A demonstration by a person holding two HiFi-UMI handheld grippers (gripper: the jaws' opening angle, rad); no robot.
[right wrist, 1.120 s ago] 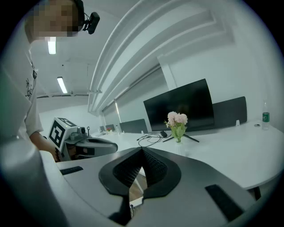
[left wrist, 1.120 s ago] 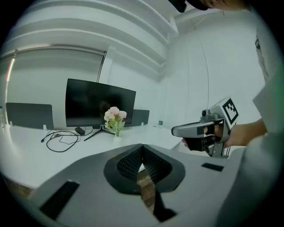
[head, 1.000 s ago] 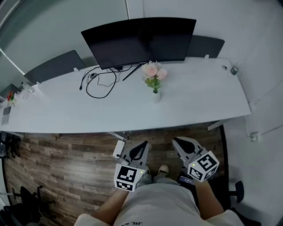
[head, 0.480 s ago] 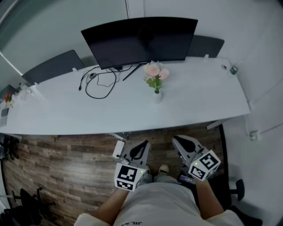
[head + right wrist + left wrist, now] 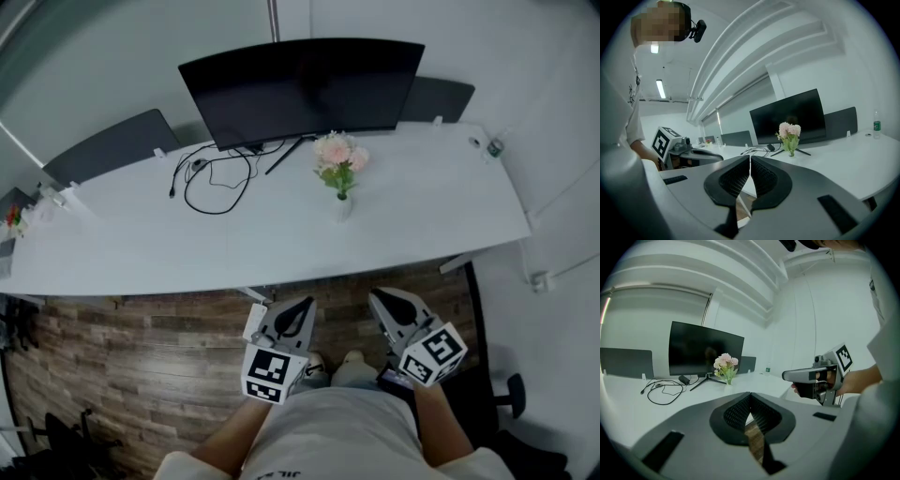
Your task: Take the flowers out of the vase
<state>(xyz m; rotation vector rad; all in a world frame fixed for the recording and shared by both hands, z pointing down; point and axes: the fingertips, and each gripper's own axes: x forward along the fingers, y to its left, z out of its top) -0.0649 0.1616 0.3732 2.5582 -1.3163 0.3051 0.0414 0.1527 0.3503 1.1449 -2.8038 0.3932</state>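
Note:
A bunch of pink flowers (image 5: 340,155) with green leaves stands in a small white vase (image 5: 341,207) on the long white desk (image 5: 281,234), just in front of the monitor. The flowers (image 5: 725,363) appear far ahead in the left gripper view, and the flowers (image 5: 790,131) far ahead in the right gripper view. My left gripper (image 5: 302,308) and right gripper (image 5: 378,301) are held low in front of the person, over the wooden floor and short of the desk's near edge. Both are shut with nothing between the jaws.
A black curved monitor (image 5: 302,86) stands at the back of the desk, with a looped black cable (image 5: 214,178) to its left. A small bottle (image 5: 495,148) sits at the far right corner. Grey divider panels (image 5: 112,142) line the desk's far side.
The view has shifted slightly, so the desk and flowers sit a little further right and lower in the picture. Both grippers stay shut and hold about the same place.

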